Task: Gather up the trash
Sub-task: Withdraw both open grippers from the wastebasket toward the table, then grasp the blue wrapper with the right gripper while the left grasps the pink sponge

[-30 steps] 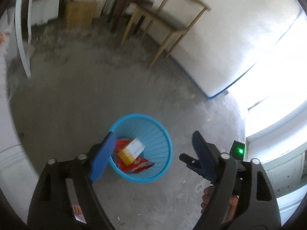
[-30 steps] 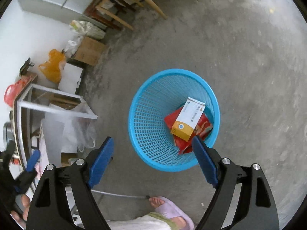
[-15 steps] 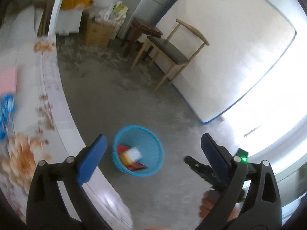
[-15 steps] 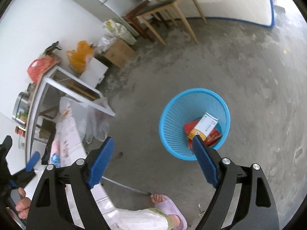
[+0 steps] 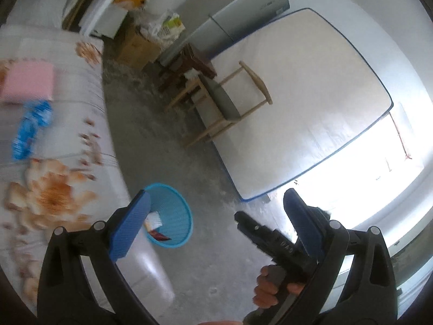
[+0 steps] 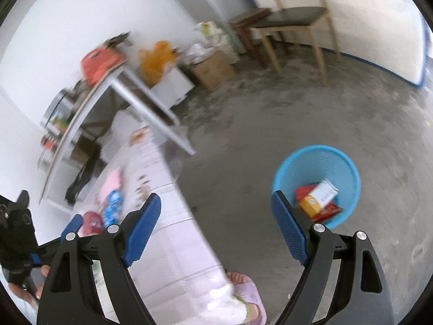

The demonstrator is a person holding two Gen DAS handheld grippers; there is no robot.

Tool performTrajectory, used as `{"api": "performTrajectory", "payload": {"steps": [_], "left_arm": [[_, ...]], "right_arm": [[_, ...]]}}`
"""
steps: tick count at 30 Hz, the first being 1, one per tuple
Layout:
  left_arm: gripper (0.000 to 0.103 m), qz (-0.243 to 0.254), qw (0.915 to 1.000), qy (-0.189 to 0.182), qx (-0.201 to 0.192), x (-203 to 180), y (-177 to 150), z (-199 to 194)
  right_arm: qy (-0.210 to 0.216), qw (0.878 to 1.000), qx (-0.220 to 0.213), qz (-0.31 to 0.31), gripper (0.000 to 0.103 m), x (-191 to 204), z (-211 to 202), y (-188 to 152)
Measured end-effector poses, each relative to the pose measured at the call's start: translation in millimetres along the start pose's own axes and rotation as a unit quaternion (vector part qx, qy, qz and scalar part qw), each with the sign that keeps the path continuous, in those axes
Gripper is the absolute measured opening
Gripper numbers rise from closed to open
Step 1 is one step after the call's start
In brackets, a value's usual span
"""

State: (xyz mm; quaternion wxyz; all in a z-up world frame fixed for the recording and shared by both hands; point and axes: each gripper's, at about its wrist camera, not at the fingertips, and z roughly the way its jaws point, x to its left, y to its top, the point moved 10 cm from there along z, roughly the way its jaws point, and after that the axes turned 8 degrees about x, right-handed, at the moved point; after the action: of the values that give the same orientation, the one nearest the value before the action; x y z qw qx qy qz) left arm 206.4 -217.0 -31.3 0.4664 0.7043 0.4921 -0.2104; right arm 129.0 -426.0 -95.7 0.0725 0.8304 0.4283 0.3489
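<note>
Broadly, a rough grey concrete floor [image 6: 311, 113] fills both views. A large white mattress [image 5: 297, 108] with blue piping leans upright against the wall; its lower edge meets the floor. A table covered by a glossy, quilted floral cloth [image 5: 54, 195] is blurred and cut off by the frame edge. A wooden chair [image 5: 224, 108] with a grey padded seat stands against the mattress. The round blue plastic mesh basket [image 6: 316, 187] stands on the floor beside the table; inside lie a white-and-orange carton [image 6: 319, 197] on a red wrapper [image 6: 303, 192]. On the cloth rest a flat pink pad [image 5: 27, 84] and a crinkled blue packet [image 5: 29, 127], both smeared by motion.

Left gripper [image 5: 213, 224]: fingers spread wide, nothing between the ribbed blue pads. Right gripper [image 6: 216, 230]: fingers released, nothing grasped. A hand [image 5: 270, 289] is partly hidden behind the left gripper's frame.
</note>
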Motion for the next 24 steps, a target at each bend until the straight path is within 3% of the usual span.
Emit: {"api": "performTrajectory", "payload": {"steps": [5, 12, 14, 18, 24], "left_arm": [[0.095, 0.009, 0.9998, 0.015, -0.01, 22, -2, -49], [0.095, 0.026, 0.992, 0.092, -0.082, 75, -8, -138], [0.095, 0.027, 0.9906, 0.106, -0.082, 87, -14, -154], [0.095, 0.015, 0.9857, 0.128, -0.108, 110, -19, -189], [0.095, 0.02, 0.9718, 0.189, -0.14, 135, -19, -237]], "right_arm": [[0.036, 0.996, 0.039, -0.067, 0.081, 76, 28, -4], [0.082, 0.98, 0.126, -0.13, 0.081, 184, 97, -30], [0.087, 0.975, 0.147, -0.143, 0.081, 206, 118, -38], [0.075, 0.968, 0.18, -0.156, 0.081, 238, 163, -50], [0.012, 0.963, 0.194, -0.188, 0.073, 258, 209, -59]]}}
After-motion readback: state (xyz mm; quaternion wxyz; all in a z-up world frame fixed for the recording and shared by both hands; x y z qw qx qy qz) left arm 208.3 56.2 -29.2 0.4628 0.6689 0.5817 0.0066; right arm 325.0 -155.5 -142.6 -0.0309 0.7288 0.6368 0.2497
